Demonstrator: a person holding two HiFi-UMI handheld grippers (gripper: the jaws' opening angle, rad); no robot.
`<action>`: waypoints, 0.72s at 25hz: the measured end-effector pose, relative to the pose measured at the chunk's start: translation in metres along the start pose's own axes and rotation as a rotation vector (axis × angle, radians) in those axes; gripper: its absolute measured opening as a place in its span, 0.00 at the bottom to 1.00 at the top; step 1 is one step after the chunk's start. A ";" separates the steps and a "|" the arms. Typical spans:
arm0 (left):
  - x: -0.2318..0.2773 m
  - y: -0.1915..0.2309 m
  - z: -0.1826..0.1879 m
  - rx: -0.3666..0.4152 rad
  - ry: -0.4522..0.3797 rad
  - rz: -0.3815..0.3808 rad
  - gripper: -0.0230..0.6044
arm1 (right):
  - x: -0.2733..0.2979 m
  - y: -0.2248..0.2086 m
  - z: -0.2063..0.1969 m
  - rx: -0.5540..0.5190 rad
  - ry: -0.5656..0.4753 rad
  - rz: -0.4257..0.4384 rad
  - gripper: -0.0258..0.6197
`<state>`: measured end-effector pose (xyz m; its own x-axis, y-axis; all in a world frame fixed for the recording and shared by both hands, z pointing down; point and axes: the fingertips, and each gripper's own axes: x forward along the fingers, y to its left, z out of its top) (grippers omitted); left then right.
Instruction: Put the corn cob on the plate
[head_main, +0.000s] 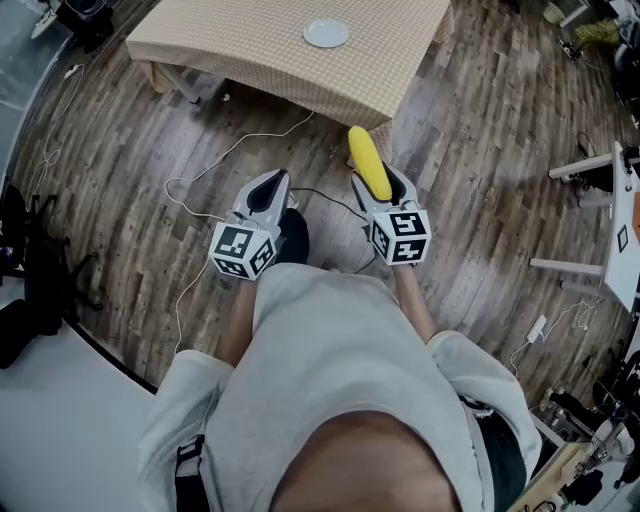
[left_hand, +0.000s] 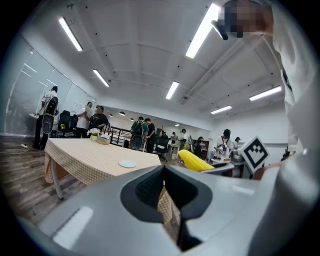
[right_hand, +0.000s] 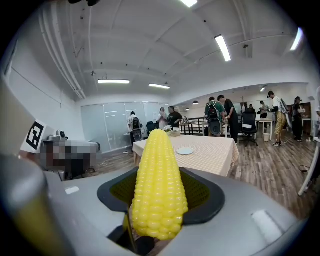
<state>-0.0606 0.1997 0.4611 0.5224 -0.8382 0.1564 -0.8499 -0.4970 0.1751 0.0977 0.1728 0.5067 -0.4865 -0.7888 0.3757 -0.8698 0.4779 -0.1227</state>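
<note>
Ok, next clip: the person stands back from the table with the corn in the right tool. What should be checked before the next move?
1. Grip: ok. The right tool is closed on the lower part of the yellow corn cob, whose tip sticks out forward.
2. Target free: ok. The small white round plate has nothing on it.
3. Plate within reach: not ok. The table with the beige checked cloth stands well ahead across the wooden floor.
4. Walkway: not ok. A white cable lies on the floor in front of the table.
5. Left tool: ok. Its jaws are together, with nothing between them.
</note>
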 end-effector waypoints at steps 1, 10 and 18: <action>0.006 0.010 0.001 -0.002 0.001 0.000 0.05 | 0.010 -0.001 0.003 -0.001 0.003 -0.001 0.43; 0.067 0.086 0.017 -0.028 0.023 -0.017 0.05 | 0.101 -0.010 0.037 -0.020 0.028 0.001 0.43; 0.121 0.162 0.056 -0.028 0.026 -0.056 0.05 | 0.181 -0.014 0.087 -0.004 0.030 -0.033 0.43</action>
<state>-0.1391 0.0050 0.4544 0.5713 -0.8029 0.1703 -0.8171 -0.5366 0.2110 0.0147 -0.0103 0.4963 -0.4551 -0.7922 0.4066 -0.8848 0.4537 -0.1064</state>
